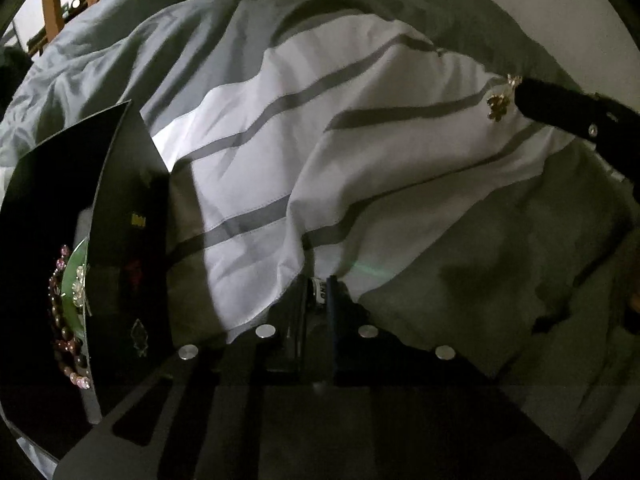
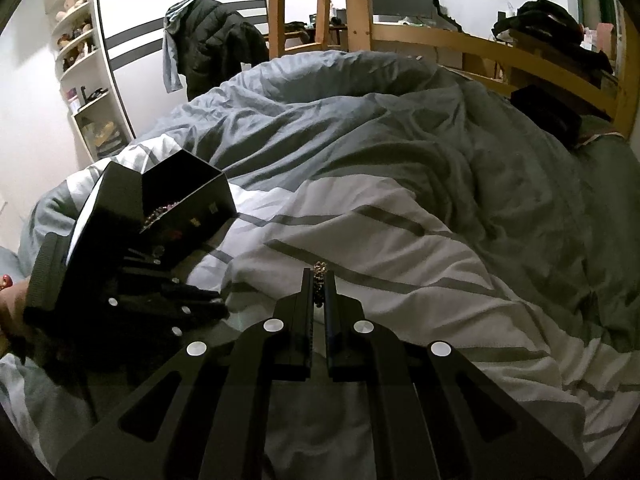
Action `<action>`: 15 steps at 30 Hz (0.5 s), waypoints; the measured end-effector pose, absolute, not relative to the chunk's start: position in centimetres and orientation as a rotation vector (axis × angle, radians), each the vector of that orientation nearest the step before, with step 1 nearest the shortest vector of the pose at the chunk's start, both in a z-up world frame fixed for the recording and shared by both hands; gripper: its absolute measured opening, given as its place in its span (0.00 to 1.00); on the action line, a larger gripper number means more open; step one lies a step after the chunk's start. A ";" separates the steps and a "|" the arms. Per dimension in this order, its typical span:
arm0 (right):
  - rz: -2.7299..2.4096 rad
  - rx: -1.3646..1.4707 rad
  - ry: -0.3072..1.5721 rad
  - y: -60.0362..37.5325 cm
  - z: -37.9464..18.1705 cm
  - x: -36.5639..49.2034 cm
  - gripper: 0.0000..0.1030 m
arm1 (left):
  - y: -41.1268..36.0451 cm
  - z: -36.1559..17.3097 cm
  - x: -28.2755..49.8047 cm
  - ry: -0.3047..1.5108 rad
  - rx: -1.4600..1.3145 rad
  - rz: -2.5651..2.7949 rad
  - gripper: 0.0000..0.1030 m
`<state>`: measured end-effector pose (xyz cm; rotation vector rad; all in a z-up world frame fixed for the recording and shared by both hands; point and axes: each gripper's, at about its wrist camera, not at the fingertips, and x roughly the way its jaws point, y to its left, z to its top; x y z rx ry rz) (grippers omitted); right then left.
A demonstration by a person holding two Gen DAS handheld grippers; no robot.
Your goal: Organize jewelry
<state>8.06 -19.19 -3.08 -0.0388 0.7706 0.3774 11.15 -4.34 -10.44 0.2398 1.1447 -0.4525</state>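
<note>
A: Right gripper (image 2: 319, 280) clamped tight on a small gold flower-charm piece (image 2: 319, 270), hovering over the striped duvet (image 2: 400, 240). Black jewelry box (image 2: 188, 200) open at ten o'clock, beaded bracelets (image 1: 66, 320) and a green bangle (image 1: 74, 284) already inside.

B: Left gripper (image 1: 318, 292)?

A: Nearly closed, something small and white between the fingertips, hard to identify. Sitting beside the box.

B: Best approach?

A: Probably carry the charm level toward ten o'clock, clear the upright lid (image 1: 124, 200), release low inside.
</note>
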 end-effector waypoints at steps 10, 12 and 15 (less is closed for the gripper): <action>0.372 -0.028 0.746 -19.4 -2.4 7.7 0.05 | -2.3 -6.9 8.9 1.085 0.190 -0.441 0.07; 0.371 -0.028 0.745 -19.4 -2.4 7.7 0.05 | -1.6 -5.6 8.5 1.052 0.165 -0.434 0.07; 0.372 -0.027 0.743 -19.5 -2.3 7.6 0.05 | -0.1 -3.7 8.1 1.002 0.128 -0.424 0.06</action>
